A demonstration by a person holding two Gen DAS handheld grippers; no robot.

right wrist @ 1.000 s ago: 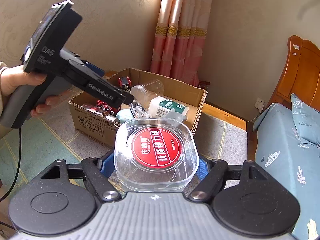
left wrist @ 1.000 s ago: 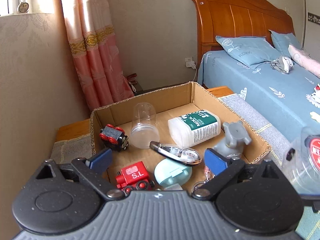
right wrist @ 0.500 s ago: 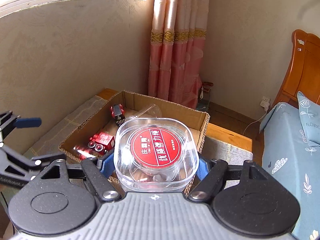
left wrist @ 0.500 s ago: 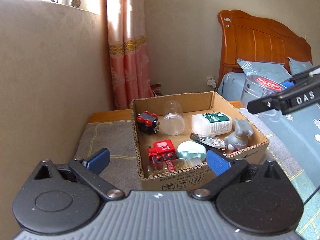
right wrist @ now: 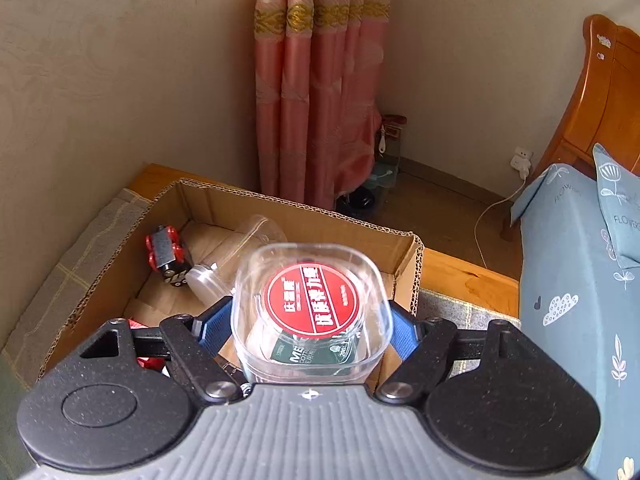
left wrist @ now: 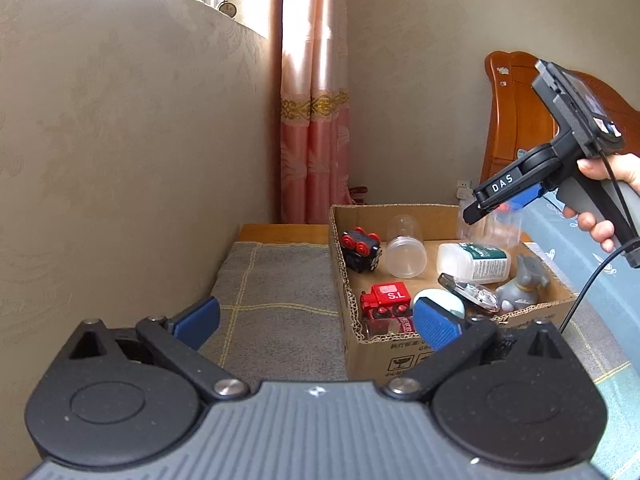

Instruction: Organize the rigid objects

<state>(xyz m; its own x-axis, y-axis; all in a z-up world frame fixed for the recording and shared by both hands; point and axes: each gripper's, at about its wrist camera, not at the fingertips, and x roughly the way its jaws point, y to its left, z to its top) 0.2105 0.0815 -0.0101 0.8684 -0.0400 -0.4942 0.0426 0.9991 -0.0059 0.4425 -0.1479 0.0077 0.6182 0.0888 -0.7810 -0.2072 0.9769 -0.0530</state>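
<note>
We see a grey mat (left wrist: pixel 276 304) with pale yellow lines spread over a low wooden ledge against a beige wall; a pink curtain (left wrist: pixel 312 120) with a gold band hangs in the corner, and a bed (right wrist: pixel 576 264) with blue patterned bedding and an orange wooden headboard (left wrist: pixel 516 120) stands to one side.

On the mat sits one open cardboard box (left wrist: pixel 400 352) with printed handling symbols on its front. In it we count two red-and-black toy trains, one (left wrist: pixel 386 300) marked "S.L" and one (left wrist: pixel 360 248) lying tipped, one clear plastic cup (left wrist: pixel 404 248) on its side, one white bottle (left wrist: pixel 474 260) with a green label, one grey elephant figure (left wrist: pixel 520 284), one pale blue round case (left wrist: pixel 440 300) and one shiny clip-like piece (left wrist: pixel 470 292).

Our left tongs (left wrist: pixel 316 320) stand wide with nothing between them, low over the mat and the box's near corner.

Our right tongs (right wrist: pixel 308 324), marked "DAS" on the side, are above the box; their jaws are opening around one clear square container (right wrist: pixel 312 312) with a round red label in white Chinese characters. Whether the pads still press its sides we cannot tell.
</note>
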